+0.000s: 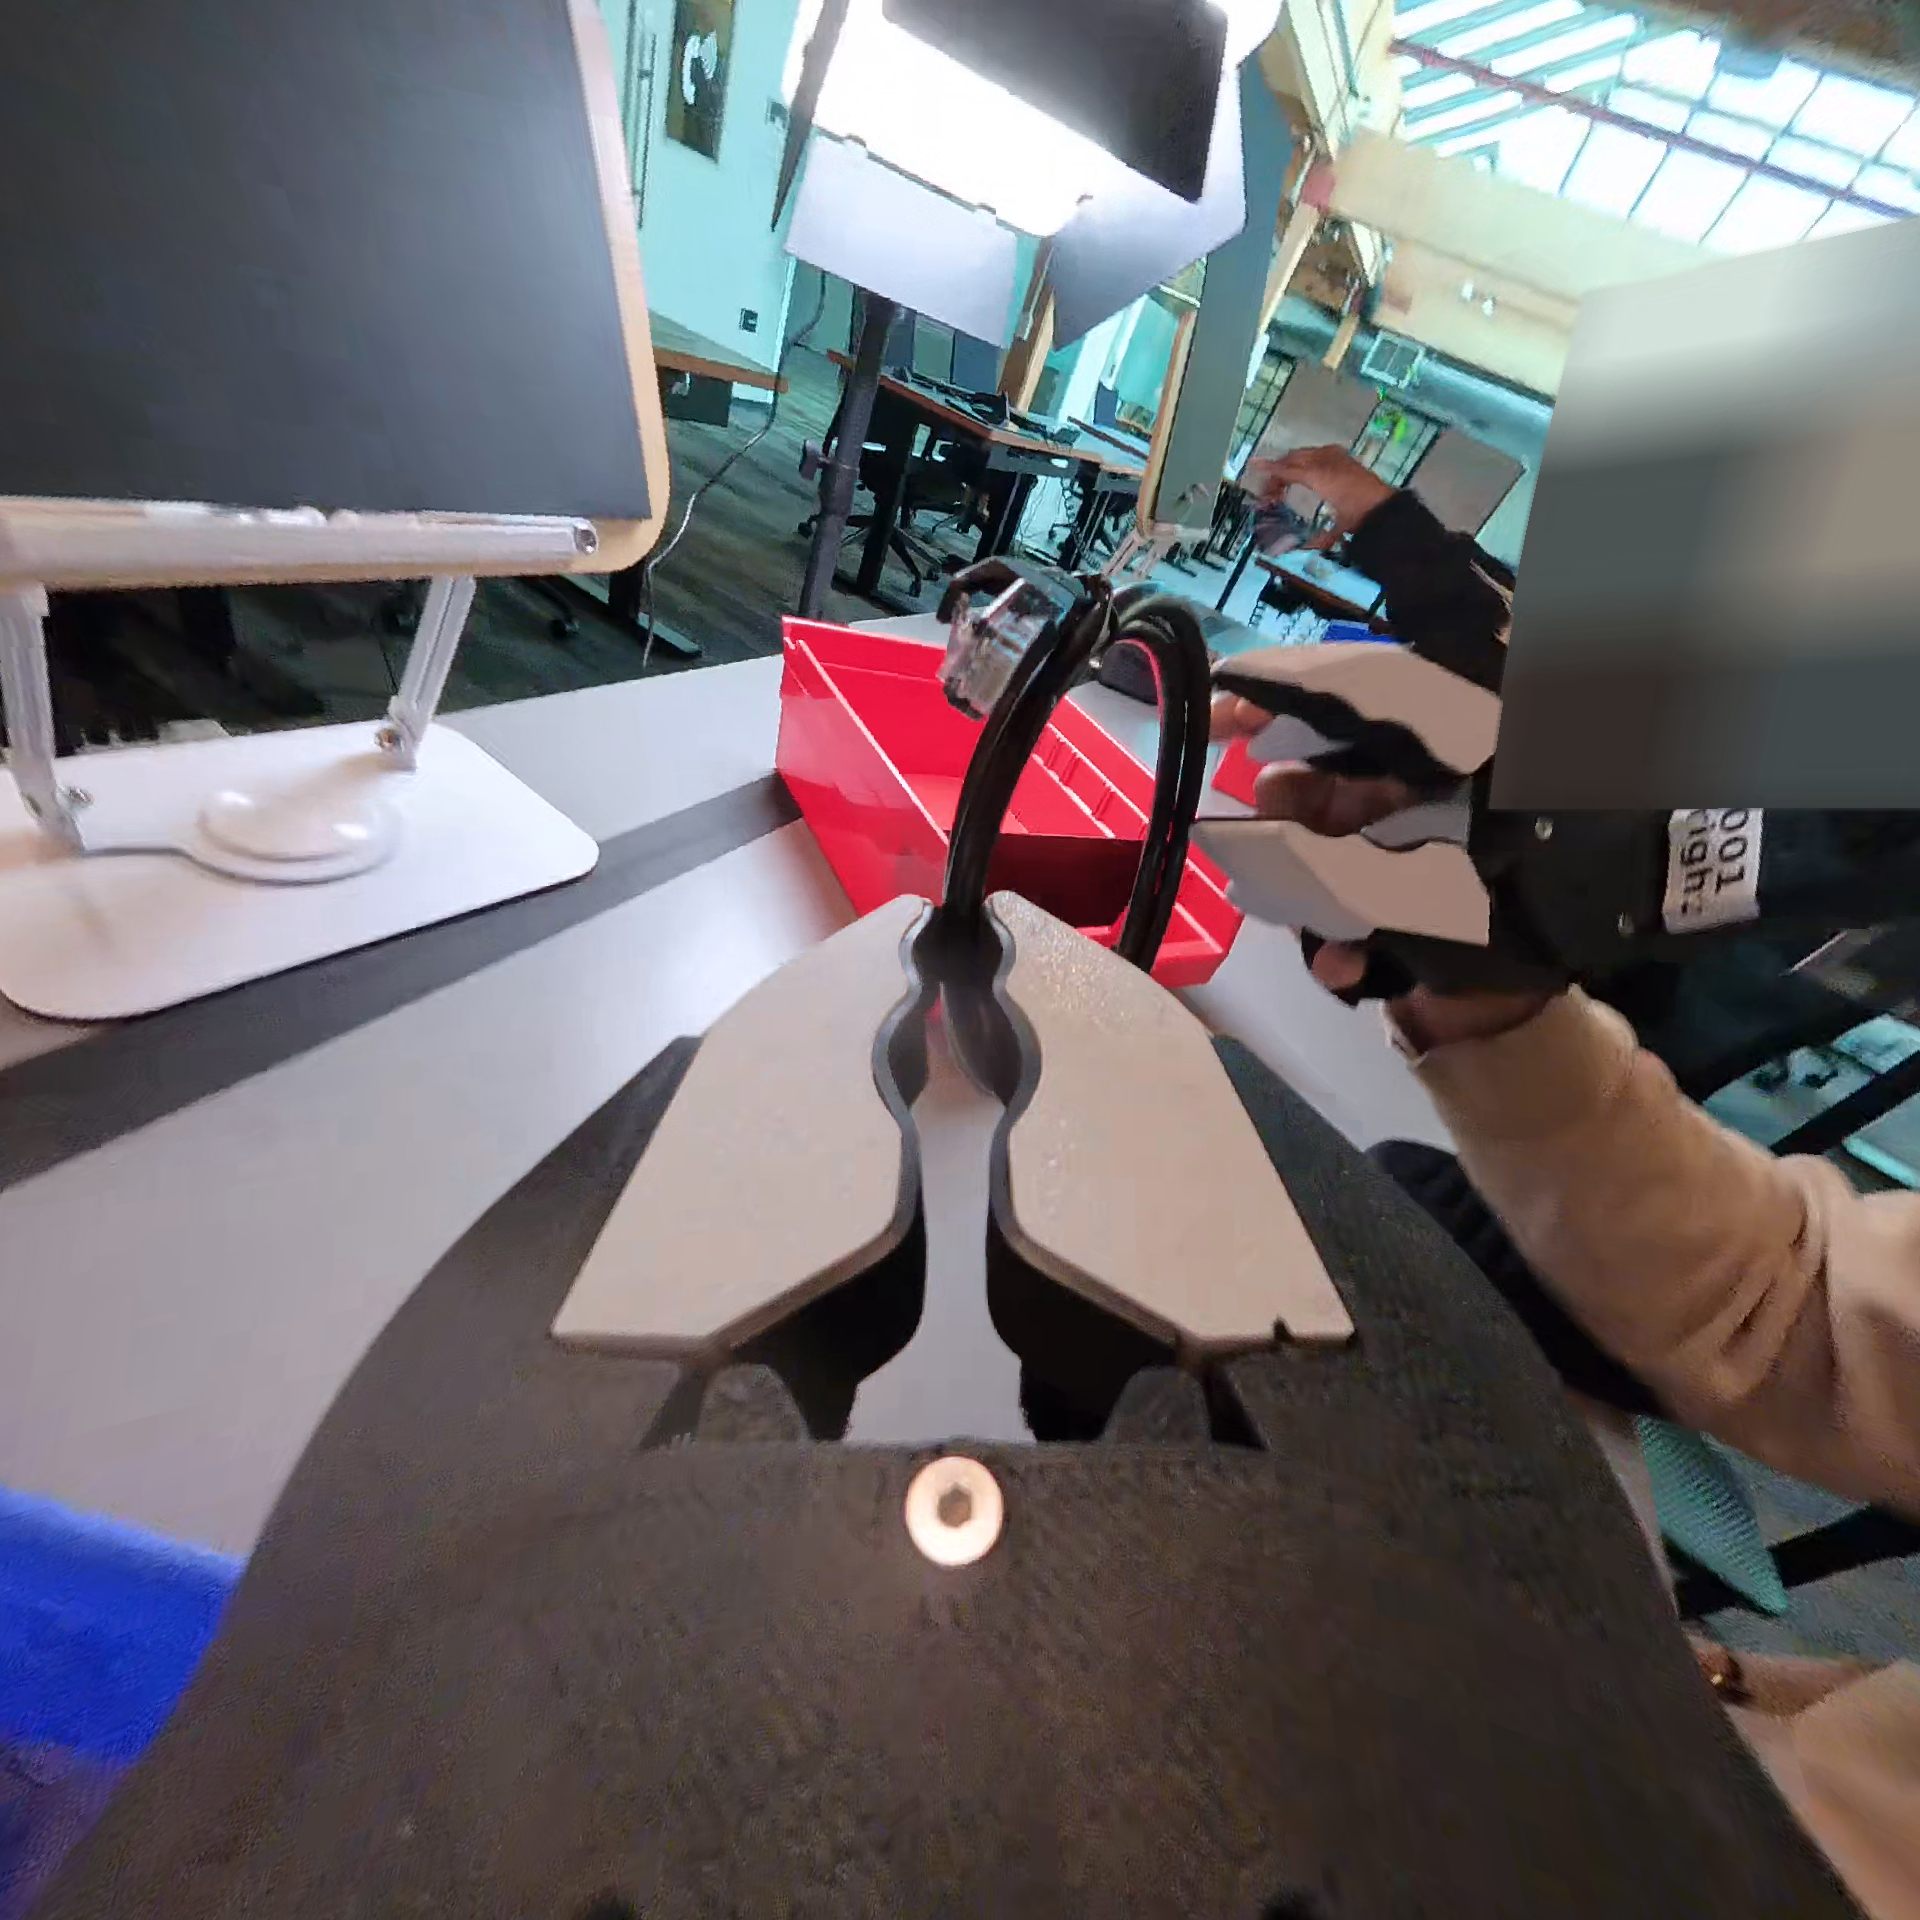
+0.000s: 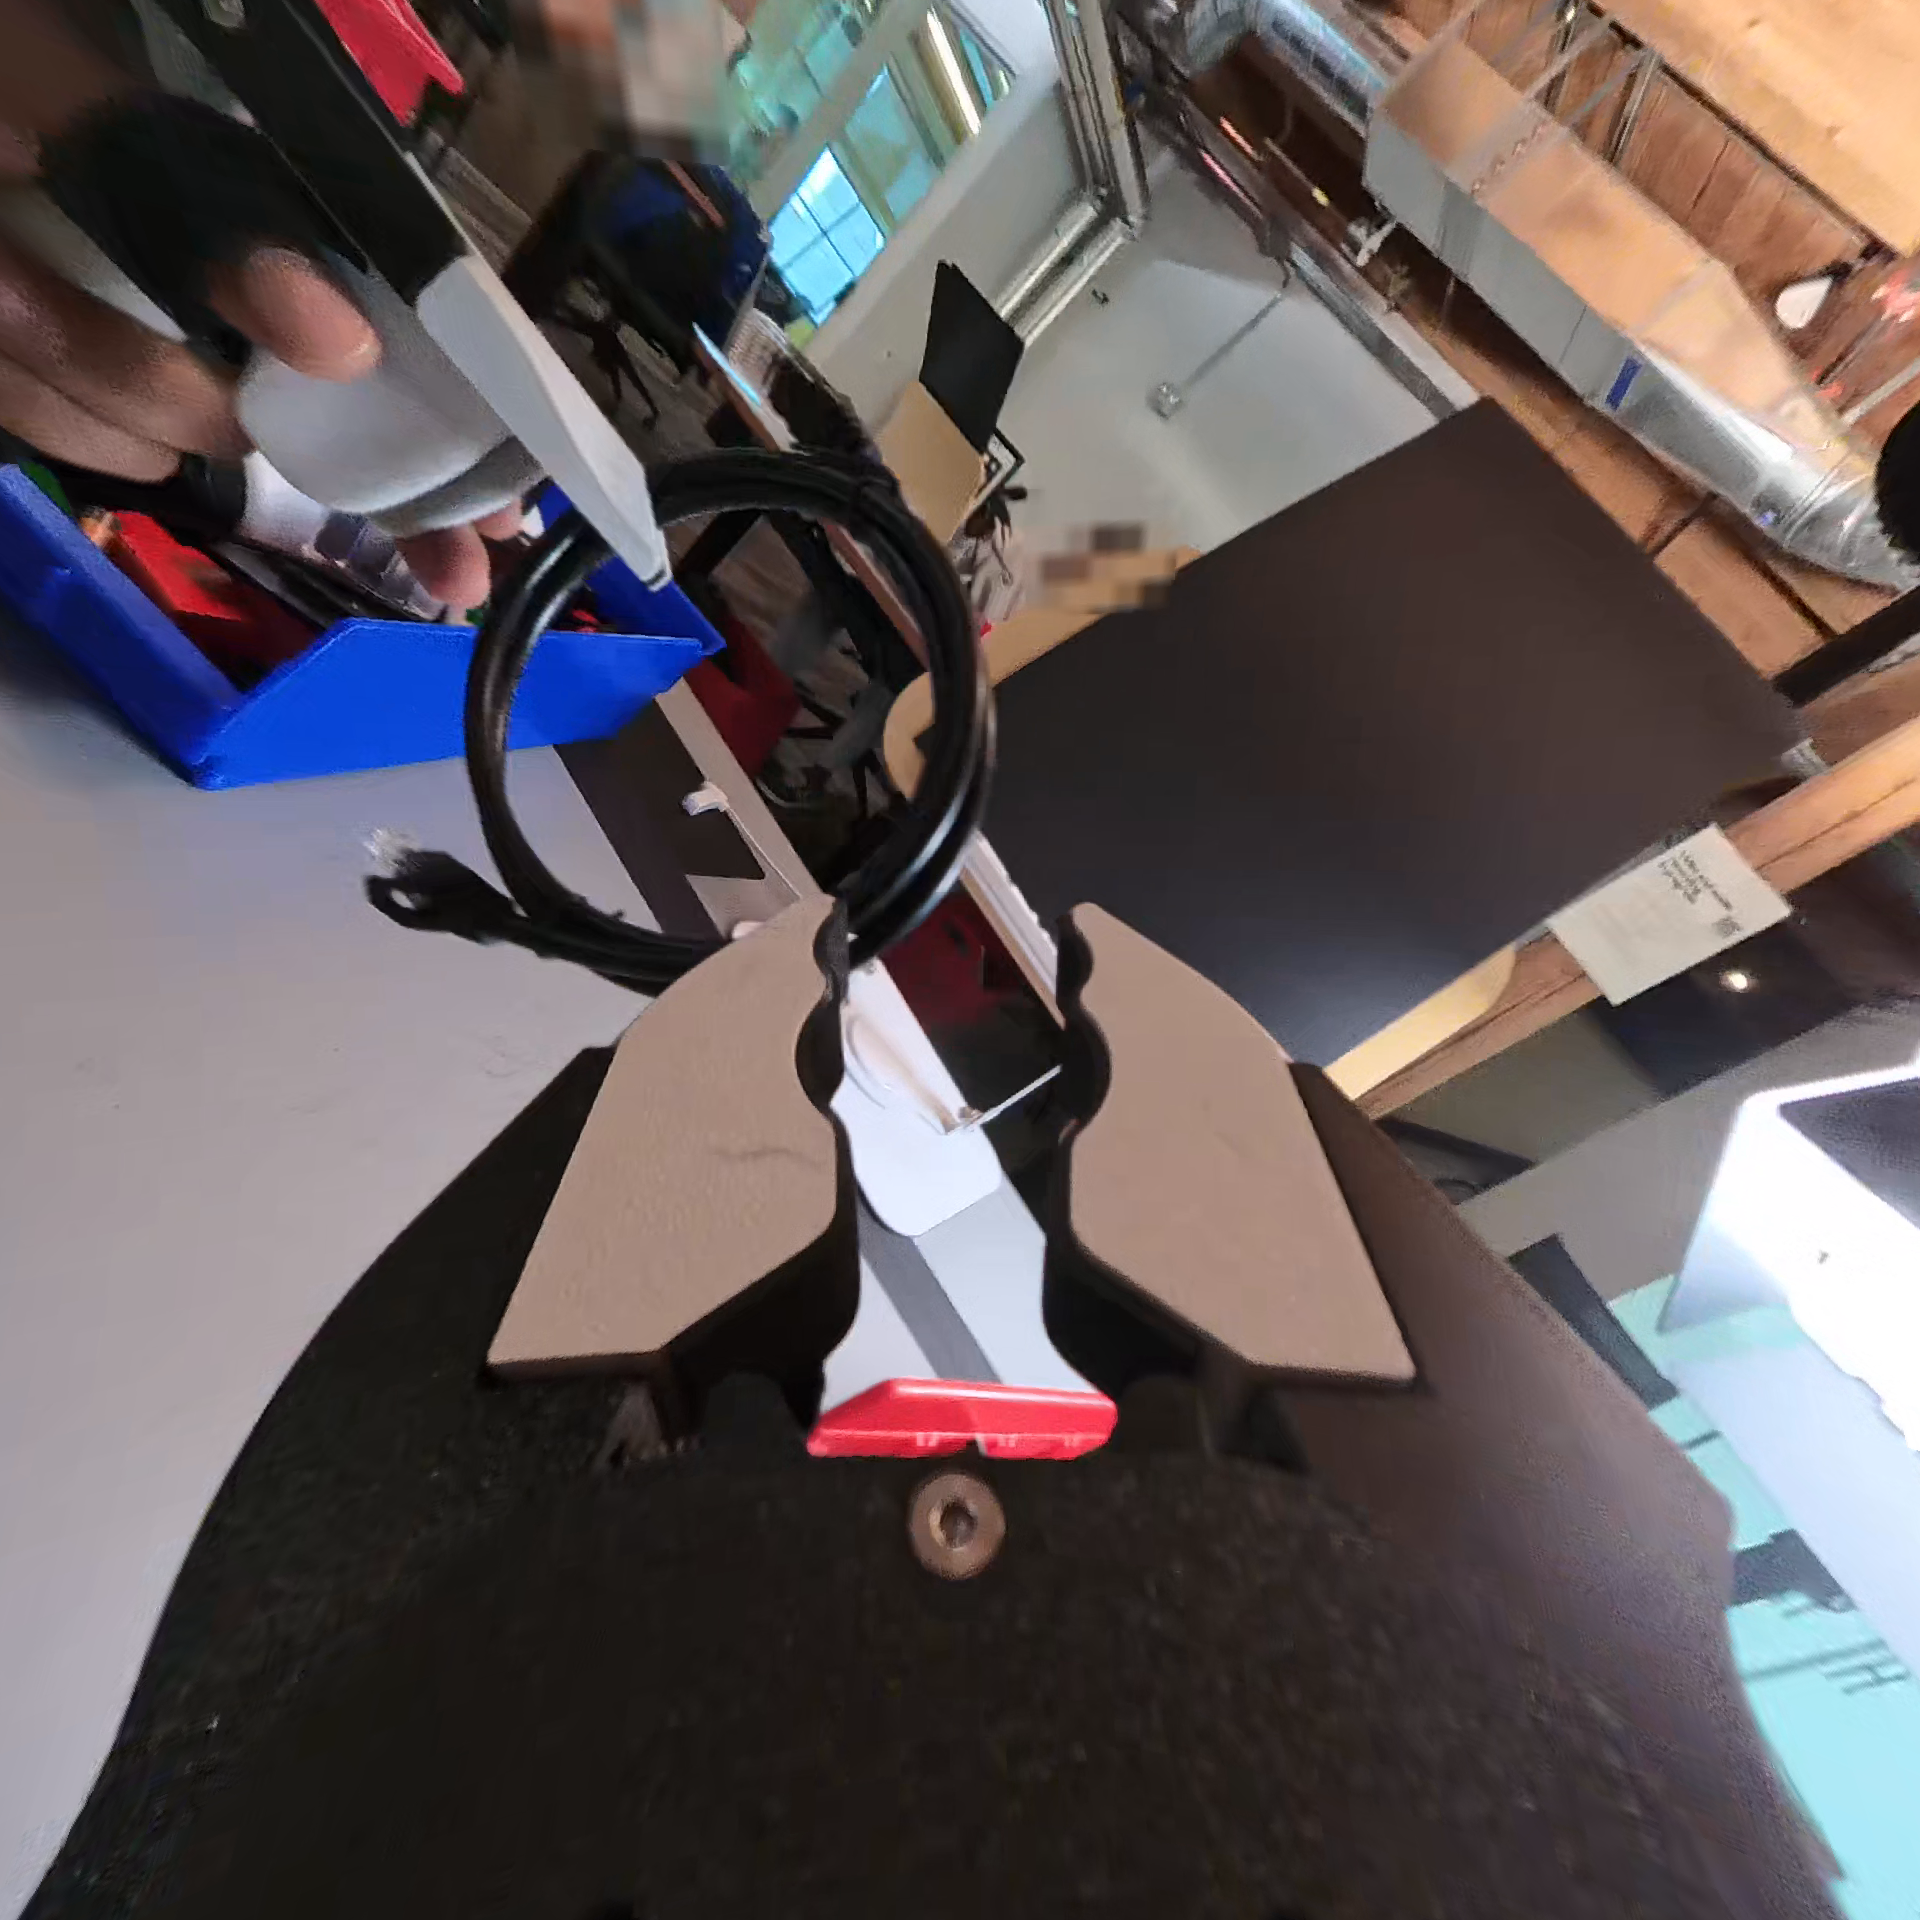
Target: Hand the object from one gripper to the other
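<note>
Coiled black cable (image 1: 1049,727) held up between two grippers above the grey table (image 1: 312,1195).

The left gripper (image 1: 961,940) was clamped tight on the cable's bundled end, its clear plug (image 1: 987,649) raised over the red bin (image 1: 904,790). The right gripper (image 2: 951,935) stood spread wide at the coil's (image 2: 727,717) edge, gripping nothing; a blue bin (image 2: 416,696) sat behind.

Left wrist view: coiled black cable (image 1: 1081,769) sitting between left gripper (image 1: 961,935) fingertips, w/ open-topped red plastic bin (image 1: 894,769) lying behind on grey tabletop (image 1: 312,1122). White tablet stand (image 1: 301,842) standing left of bin. Right gripper (image 1: 1226,790) hanging right of cable, just beside it. Right wrist view: blue plastic bin (image 2: 416,696) lying on table, upper left.
</note>
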